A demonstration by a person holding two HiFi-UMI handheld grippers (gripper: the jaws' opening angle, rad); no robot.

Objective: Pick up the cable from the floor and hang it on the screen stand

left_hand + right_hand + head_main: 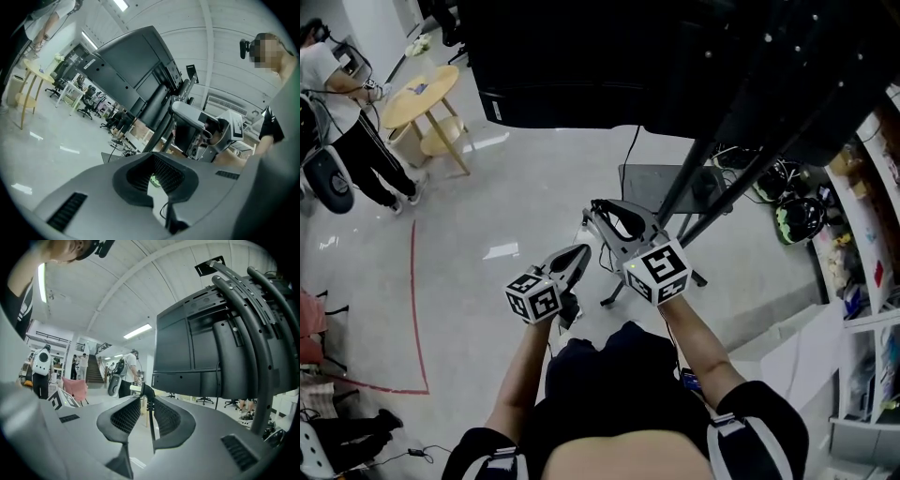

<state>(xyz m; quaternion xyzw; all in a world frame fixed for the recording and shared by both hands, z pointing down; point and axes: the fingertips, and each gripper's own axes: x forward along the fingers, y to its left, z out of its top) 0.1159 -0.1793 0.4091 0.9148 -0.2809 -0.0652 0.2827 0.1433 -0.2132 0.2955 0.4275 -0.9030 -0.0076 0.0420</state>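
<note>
Both clamped on cable (150,423) | left tongs (156,163) | right tongs (143,401)

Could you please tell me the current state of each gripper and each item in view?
right gripper, shut on the cable.
left gripper, fingertips together; whether it grips the cable is unclear.
cable, held between the right gripper's fingers, plug end poking up past them, not yet hung.
screen stand, upright, carrying the screen.
</note>
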